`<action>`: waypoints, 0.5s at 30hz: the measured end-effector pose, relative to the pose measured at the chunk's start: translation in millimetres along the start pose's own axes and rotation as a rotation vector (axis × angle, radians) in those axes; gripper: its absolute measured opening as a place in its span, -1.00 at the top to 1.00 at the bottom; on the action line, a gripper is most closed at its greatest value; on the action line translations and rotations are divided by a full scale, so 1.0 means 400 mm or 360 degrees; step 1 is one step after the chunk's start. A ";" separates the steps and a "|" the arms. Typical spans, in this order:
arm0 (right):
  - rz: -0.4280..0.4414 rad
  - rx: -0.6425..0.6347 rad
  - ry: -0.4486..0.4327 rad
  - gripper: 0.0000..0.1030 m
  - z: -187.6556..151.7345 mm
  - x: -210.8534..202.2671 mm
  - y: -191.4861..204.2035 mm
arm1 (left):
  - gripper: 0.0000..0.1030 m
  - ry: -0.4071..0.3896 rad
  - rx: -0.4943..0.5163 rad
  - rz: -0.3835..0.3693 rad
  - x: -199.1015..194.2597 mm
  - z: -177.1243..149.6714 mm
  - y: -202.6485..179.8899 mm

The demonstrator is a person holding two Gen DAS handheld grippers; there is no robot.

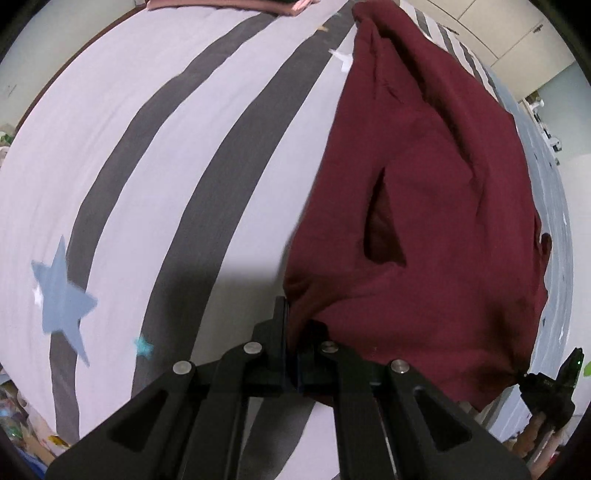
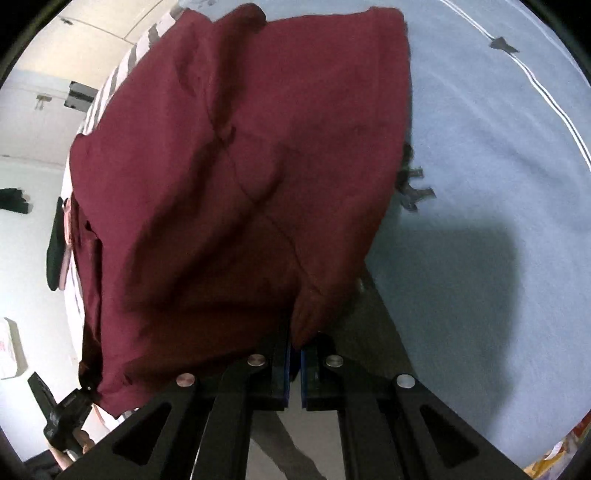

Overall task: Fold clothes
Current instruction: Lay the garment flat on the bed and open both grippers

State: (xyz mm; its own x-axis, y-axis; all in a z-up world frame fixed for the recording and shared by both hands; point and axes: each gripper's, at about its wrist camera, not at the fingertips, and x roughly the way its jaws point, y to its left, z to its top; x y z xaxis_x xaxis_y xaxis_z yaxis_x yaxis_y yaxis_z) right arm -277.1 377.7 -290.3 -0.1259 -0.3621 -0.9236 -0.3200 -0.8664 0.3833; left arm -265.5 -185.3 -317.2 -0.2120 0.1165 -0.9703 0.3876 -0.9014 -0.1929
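Spread across the bed is a cover point(image 1: 155, 122) of pale lilac with dark grey stripes and a blue star point(image 1: 61, 299), turning to plain pale blue on the far side point(image 2: 498, 155). Above it hangs a maroon garment point(image 1: 424, 206), stretched between the two tools and draping down toward the cover. Nearest the left wrist camera, the left gripper point(image 1: 291, 334) is clenched on one corner of the cloth. Seen from the right wrist, the right gripper point(image 2: 295, 350) pinches another corner between its blue pads point(image 2: 286, 373). A folded pinkish cloth point(image 1: 221, 5) lies at the bed's far edge.
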 end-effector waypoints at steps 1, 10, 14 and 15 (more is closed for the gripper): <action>-0.0009 -0.0010 0.0013 0.95 -0.014 0.000 -0.007 | 0.94 0.0025 0.0016 -0.0002 0.011 -0.014 0.008; -0.0277 -0.0251 -0.0008 0.62 -0.092 -0.051 0.011 | 0.50 -0.0032 0.0263 0.0090 -0.069 -0.116 0.011; -0.0338 -0.0391 -0.0161 0.62 -0.114 -0.159 0.065 | 0.24 -0.0195 0.0346 0.0118 -0.157 -0.104 -0.030; -0.0293 -0.0409 -0.0184 0.62 -0.110 -0.175 0.083 | 0.09 -0.0229 0.0371 0.0106 -0.164 -0.093 -0.045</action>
State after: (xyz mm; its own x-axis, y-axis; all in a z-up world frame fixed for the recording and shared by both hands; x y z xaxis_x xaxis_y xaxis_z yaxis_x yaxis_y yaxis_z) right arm -237.8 359.1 -212.8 -0.1982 -0.1627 -0.9666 -0.1022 -0.9773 0.1855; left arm -225.1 -161.3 -255.6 -0.3245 0.0082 -0.9458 0.1920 -0.9786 -0.0743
